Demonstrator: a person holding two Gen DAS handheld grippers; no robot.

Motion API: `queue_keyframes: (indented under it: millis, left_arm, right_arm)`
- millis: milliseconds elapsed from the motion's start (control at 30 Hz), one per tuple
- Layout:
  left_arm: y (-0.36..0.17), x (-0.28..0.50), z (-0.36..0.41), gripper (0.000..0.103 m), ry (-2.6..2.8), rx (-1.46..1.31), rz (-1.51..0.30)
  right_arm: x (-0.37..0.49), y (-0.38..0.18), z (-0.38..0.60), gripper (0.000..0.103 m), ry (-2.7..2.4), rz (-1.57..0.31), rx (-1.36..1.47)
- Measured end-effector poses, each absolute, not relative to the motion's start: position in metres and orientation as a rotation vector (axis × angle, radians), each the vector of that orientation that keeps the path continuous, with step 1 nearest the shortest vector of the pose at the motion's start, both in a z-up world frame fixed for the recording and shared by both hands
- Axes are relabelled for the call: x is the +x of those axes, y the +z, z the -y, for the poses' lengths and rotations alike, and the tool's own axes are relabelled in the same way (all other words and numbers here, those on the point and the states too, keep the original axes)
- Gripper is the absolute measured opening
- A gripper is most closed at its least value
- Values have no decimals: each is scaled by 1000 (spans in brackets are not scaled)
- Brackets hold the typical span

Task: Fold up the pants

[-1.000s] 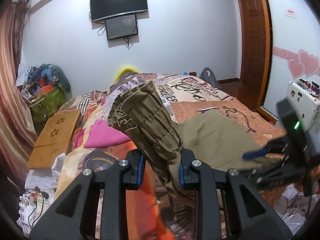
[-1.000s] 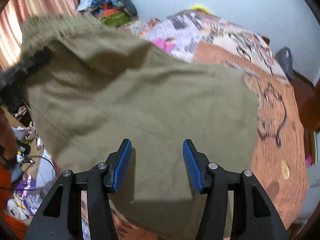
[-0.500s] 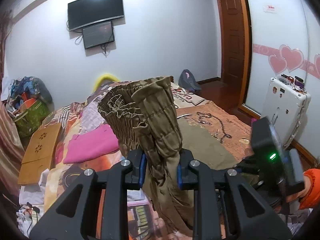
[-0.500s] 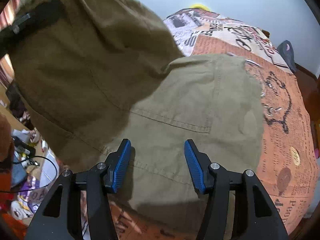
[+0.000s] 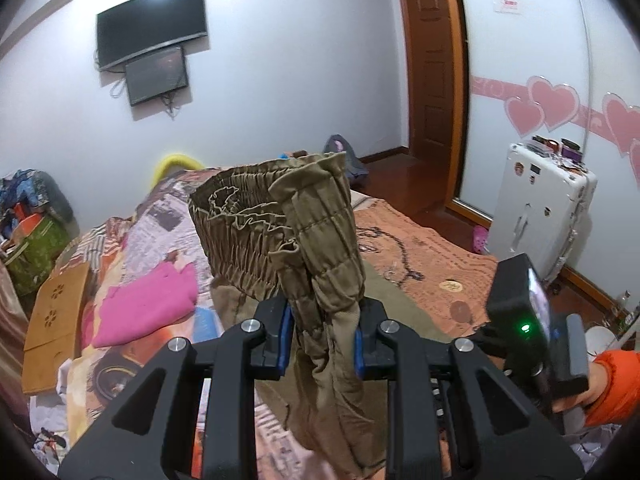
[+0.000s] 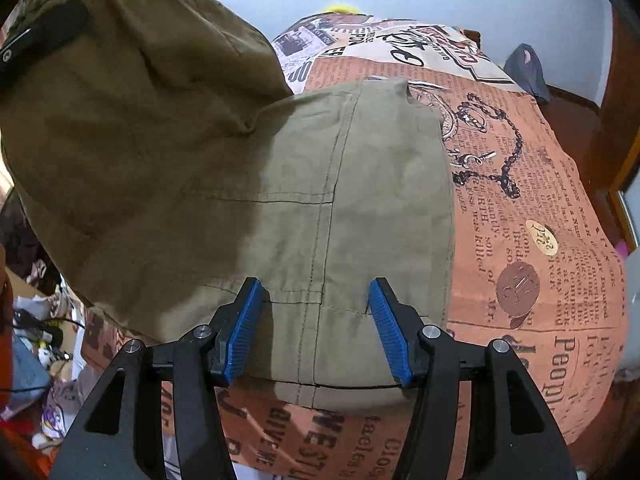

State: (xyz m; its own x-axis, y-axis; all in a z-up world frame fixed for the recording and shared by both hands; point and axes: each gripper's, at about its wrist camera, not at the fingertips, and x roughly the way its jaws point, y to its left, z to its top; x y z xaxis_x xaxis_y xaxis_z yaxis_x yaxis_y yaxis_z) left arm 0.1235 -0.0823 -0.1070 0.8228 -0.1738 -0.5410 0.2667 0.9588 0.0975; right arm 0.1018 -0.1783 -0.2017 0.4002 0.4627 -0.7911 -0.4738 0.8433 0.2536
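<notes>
- Pants [image 5: 316, 240]: khaki, elastic waistband bunched and raised above the bed [image 5: 420, 248], legs spread flat on the printed bedspread.
- Left gripper [image 5: 320, 336]: fingers clamped on the waistband.
- Right gripper [image 6: 318, 328]: fingers apart, just above the pant leg hem.

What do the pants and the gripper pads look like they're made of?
Pants: olive woven cloth, likely cotton twill, matte, with dark topstitched seams; the waistband is gathered in rows, so probably elastic. Left gripper is shut on it; right gripper is open. Pads: blue, finely ribbed, probably rubber or soft plastic.
</notes>
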Motion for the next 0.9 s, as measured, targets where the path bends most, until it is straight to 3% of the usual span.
queue_keyframes:
  millis: [733, 833, 867, 900]
  left_arm:
    - [-199, 173, 161, 23, -402, 218, -911]
    - [-203, 173, 162, 27, -403, 207, -923]
    - [-202, 173, 161, 33, -404, 205, -924]
    - [-201, 172, 160, 45, -411, 198, -934]
  right_arm:
    - [99, -185, 270, 53, 433, -945, 156]
    - [98, -183, 276, 53, 421, -942, 165]
    - [98, -183, 277, 53, 418, -942, 167]
    - [97, -182, 278, 53, 416, -942, 166]
